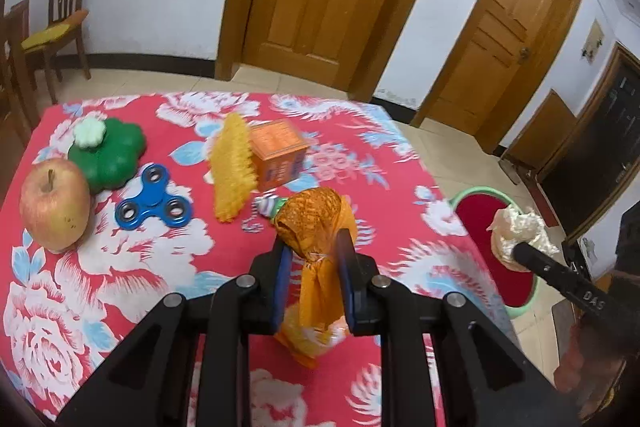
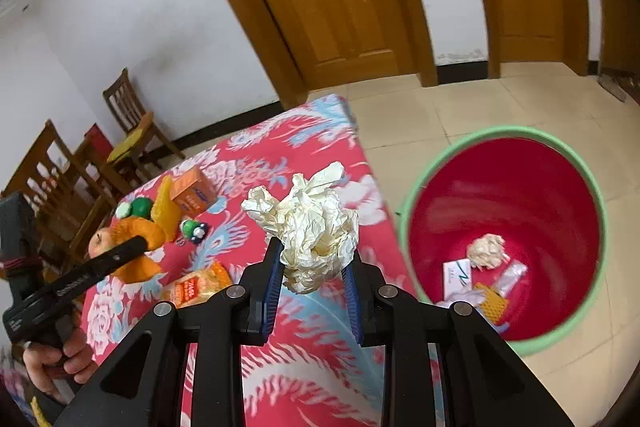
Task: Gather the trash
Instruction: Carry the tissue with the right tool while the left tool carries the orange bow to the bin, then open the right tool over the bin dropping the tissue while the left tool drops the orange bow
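Left wrist view: left gripper (image 1: pixel 314 267) fingers pinch the knotted neck of an orange plastic bag (image 1: pixel 316 223), held clear above the floral surface (image 1: pixel 132 267). On the surface behind: apple (image 1: pixel 54 205), green flower-shaped toy (image 1: pixel 110 153), blue fidget spinner (image 1: pixel 154 203), yellow netting (image 1: pixel 232 167), orange box (image 1: pixel 280 153). At right, the right gripper (image 1: pixel 520 247) carries a crumpled paper ball (image 1: pixel 518 231) over the green-rimmed red bin (image 1: pixel 472 193) on the floor

Right wrist view: right gripper (image 2: pixel 314 267) fingers pinch the crumpled paper ball (image 2: pixel 310 223), above the surface edge (image 2: pixel 320 327), bin (image 2: pixel 600 227) just to the right. Bin holds another paper wad (image 2: pixel 486 251), a white card (image 2: pixel 456 277) and yellow mesh (image 2: pixel 494 303). At left, the left gripper (image 2: pixel 138 247), a hand (image 2: pixel 60 359) on its grip, holds the orange bag (image 2: pixel 138 227). An orange snack packet (image 2: pixel 196 287) lies on the surface
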A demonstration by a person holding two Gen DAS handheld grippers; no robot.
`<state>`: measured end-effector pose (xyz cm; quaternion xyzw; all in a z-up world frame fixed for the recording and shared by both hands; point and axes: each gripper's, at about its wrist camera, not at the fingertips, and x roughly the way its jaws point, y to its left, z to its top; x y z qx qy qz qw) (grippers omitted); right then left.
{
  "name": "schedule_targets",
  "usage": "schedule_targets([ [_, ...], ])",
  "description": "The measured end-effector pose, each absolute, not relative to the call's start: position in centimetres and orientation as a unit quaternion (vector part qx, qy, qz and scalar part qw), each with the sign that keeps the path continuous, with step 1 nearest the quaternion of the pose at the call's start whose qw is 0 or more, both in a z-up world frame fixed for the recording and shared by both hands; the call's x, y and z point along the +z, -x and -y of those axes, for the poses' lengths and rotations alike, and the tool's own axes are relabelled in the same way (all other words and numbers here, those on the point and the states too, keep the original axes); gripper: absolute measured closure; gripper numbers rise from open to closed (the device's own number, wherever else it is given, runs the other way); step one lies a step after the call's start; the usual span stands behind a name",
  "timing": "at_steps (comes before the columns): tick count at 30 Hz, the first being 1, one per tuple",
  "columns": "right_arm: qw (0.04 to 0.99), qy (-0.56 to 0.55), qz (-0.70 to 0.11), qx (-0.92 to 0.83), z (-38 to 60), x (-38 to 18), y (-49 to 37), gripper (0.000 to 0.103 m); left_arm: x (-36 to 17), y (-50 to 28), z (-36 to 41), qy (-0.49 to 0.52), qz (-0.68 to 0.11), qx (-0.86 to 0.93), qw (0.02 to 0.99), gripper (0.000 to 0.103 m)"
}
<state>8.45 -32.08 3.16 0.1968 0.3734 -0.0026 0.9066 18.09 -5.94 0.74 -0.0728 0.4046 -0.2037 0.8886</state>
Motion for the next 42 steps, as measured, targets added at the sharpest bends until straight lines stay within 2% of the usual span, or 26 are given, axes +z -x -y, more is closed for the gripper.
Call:
schedule_targets([
  [13,0.899,-0.233,-0.364,-0.076,37.4,2.3,-4.5,0.074,2.1,-15.7,11.9,0.043,-0.406,-0.245,0.879,0.081],
  [31,0.882,-0.276,-0.357,-0.136,43.8,0.4,-2.3,0.07,0.6,-14.9,22.3,-0.013,-0.43,-0.309,0.848,0.081],
  [36,0.881,-0.28,-0.354,-0.143,44.2,0.1,-2.1,0.054,0.1,-14.9,23.7,-0.022,-0.434,-0.316,0.843,0.081],
  [42,0.88,-0.292,-0.346,-0.146,45.1,0.1,-1.6,0.053,-0.5,-15.0,25.2,-0.03,-0.441,-0.323,0.837,0.081],
])
